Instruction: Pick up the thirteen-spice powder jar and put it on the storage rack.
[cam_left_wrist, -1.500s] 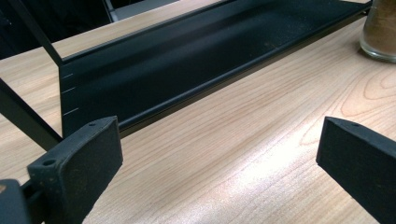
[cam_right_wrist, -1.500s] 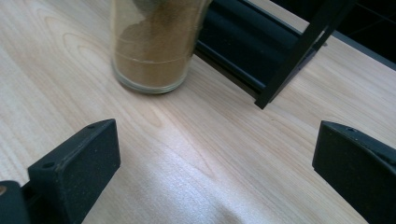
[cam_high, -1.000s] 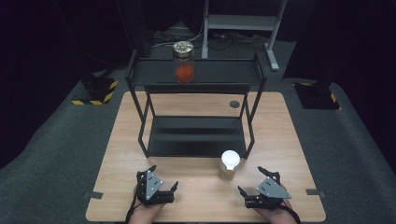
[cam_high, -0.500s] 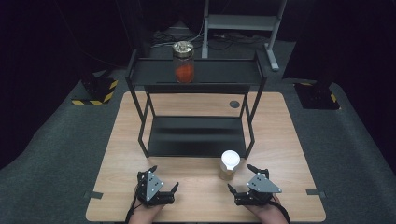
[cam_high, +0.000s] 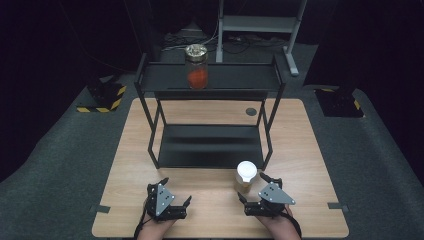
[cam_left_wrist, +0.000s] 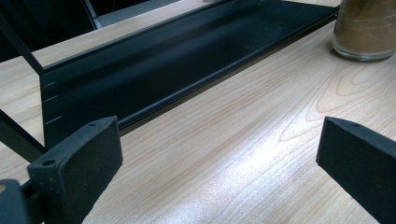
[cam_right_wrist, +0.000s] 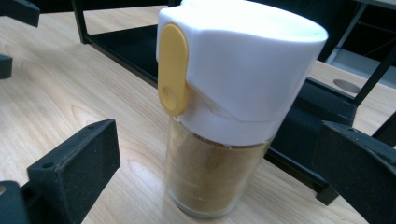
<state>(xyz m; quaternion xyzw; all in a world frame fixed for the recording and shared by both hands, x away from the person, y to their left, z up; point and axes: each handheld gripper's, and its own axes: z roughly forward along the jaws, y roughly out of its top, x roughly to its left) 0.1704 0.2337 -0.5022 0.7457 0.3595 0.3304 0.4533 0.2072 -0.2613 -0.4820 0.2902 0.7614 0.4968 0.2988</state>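
A glass spice jar (cam_high: 246, 176) with a white cap and brown powder stands upright on the wooden table (cam_high: 300, 145), just in front of the black rack. My right gripper (cam_high: 253, 188) is open right behind it. In the right gripper view the jar (cam_right_wrist: 224, 140) stands close ahead, in line with the gap between the two jaws of that gripper (cam_right_wrist: 219, 142), and touches neither. A yellow tab runs down its cap. My left gripper (cam_high: 176, 190) is open near the table's front edge, with bare wood between the jaws (cam_left_wrist: 219, 149). The jar's base (cam_left_wrist: 366, 28) shows at its upper right.
A black two-level metal rack (cam_high: 210, 80) stands mid-table; its low shelf (cam_left_wrist: 187, 56) lies just ahead of both grippers. A glass jar with red contents (cam_high: 197, 67) sits on the top shelf. A round cable hole (cam_high: 251, 111) marks the table's far right part.
My right gripper has moved left and forward, up to the spice jar. The left gripper has stayed almost where it was.
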